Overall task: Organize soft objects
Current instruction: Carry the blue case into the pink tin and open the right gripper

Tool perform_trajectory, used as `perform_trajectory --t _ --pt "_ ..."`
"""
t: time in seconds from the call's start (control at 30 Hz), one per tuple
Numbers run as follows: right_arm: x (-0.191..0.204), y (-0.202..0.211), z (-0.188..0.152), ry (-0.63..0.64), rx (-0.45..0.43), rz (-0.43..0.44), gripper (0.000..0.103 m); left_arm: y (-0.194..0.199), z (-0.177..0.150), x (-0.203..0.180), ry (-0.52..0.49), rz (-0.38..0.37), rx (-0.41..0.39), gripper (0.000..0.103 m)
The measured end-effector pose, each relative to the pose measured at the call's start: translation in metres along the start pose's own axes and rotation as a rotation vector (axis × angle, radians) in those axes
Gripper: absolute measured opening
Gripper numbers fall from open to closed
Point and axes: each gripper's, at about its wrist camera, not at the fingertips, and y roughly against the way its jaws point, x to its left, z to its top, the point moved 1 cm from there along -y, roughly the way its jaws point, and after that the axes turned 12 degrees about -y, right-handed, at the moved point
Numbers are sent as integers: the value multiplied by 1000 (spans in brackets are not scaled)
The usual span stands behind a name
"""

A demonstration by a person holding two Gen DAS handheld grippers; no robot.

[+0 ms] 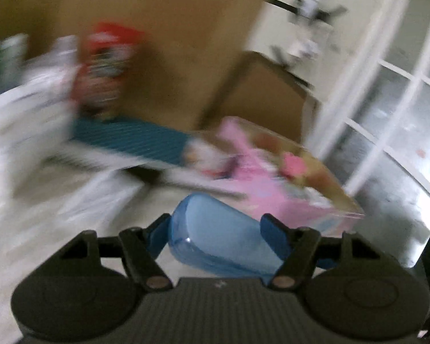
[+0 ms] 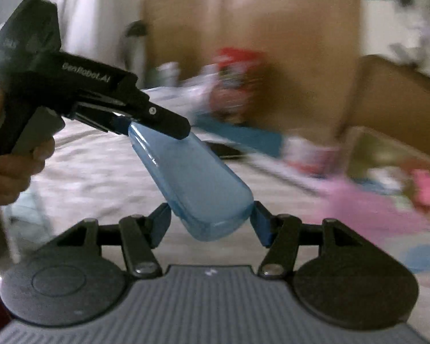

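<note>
The pale blue pouch [image 2: 186,177] spans both claws above the bed [image 2: 94,172]: left claw [image 2: 157,124] pinches its far end, right claw [image 2: 210,223] its near end, long axis running between them.

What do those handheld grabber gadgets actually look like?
Each is a black pistol-grip tool. The left gripper carries white lettering along its barrel. The right gripper shows two blue fingers on black hinged links, round black housings either side, and a grey ribbed centre plate.

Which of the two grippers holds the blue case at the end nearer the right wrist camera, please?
The right gripper holds that near end of the blue case; the left gripper grips the far, upper end.
</note>
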Motion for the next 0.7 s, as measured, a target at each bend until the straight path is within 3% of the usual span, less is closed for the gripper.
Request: perform_trajectory --t 0.2,0.37,0.47,0.53,0.6,0.7 --pt "-83 32 18 -32 -68 -207 63 -85 53 -78 -140 -112 -1 71" --pt "-139 30 28 -126 -75 -283 63 -150 82 -119 -174 -128 26 72" --pt "-168 15 34 -173 -83 -351 63 -188 95 -135 -208 -82 48 78" --pt "-184 0 37 -191 -95 -499 68 -216 99 -146 -273 18 80 85" --pt "-195 -13 35 -194 -108 -615 68 -230 94 -148 -285 98 113 79" --pt "-199 -2 25 -298 -163 -580 68 -218 85 -142 -242 66 112 77"
